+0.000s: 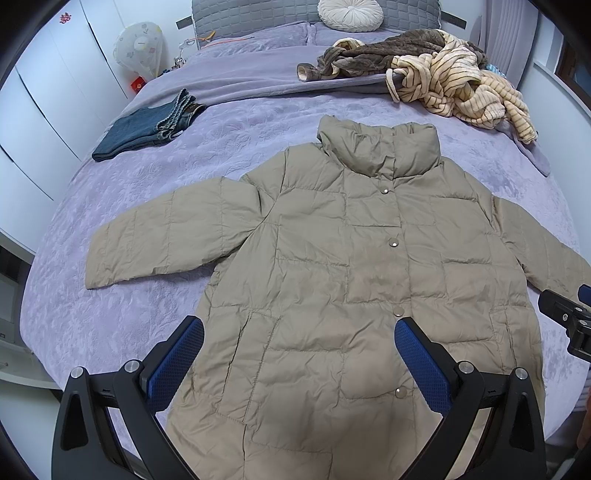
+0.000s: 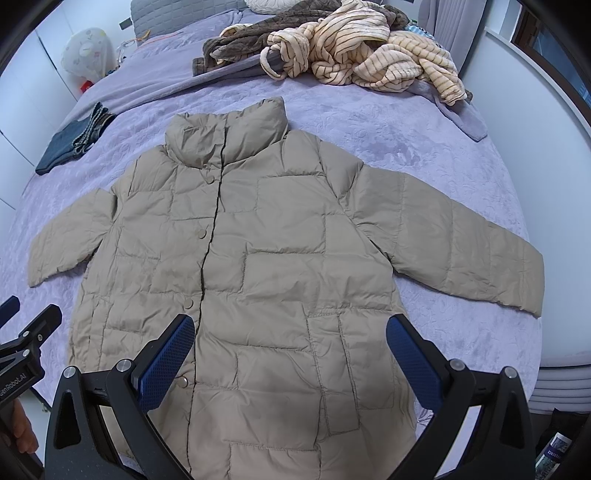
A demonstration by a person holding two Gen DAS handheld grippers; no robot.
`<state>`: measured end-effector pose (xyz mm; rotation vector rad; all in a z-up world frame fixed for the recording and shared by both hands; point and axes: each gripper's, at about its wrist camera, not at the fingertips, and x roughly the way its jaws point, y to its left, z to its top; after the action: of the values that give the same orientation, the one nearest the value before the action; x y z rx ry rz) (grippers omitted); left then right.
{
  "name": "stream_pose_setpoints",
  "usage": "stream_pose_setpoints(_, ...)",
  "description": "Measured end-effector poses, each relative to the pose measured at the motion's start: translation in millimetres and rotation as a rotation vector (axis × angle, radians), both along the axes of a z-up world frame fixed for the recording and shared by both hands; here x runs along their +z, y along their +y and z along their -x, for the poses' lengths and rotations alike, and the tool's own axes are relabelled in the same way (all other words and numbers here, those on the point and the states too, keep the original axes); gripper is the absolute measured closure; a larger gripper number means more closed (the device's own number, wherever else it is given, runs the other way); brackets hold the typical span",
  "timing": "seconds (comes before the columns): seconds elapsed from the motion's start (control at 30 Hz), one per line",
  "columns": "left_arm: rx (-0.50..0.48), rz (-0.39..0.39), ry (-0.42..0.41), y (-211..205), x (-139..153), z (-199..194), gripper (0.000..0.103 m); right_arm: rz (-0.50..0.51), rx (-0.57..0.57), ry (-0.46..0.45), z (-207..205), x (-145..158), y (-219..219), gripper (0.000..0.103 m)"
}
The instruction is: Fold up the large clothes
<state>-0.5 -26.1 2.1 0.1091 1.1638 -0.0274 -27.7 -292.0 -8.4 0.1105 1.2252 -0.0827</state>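
A tan puffer jacket [image 1: 332, 280] lies spread flat and face up on a bed [image 1: 147, 192] with a lilac cover, collar at the far end and both sleeves stretched out to the sides. The left claw [image 1: 299, 354] hangs above the lower part of the jacket, its blue-padded fingers [image 1: 177, 354] spread wide with nothing between them; the row of snap buttons [image 1: 392, 242] runs just ahead of its right finger. The right claw [image 2: 290, 350] hangs over the same lower part, just as wide and empty, with the front opening of the jacket passing by its left finger and a pocket seam lying between the fingers.

Far ahead of the left claw and off to its left, folded jeans [image 1: 147, 127] rest on the cover. Far ahead and to the right of both claws sits a heap of striped cream and brown clothes [image 2: 351, 48]. A round pillow [image 1: 349, 13] lies at the head of the bed.
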Motion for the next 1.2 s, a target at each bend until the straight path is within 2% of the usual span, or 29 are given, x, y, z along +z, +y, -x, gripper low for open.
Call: stream_pose_setpoints(1.2,0.003,-0.011,0.0,8.5,-3.7,2.1,0.0,-0.001,0.0,-0.002,0.1,-1.3,-0.1,0.0)
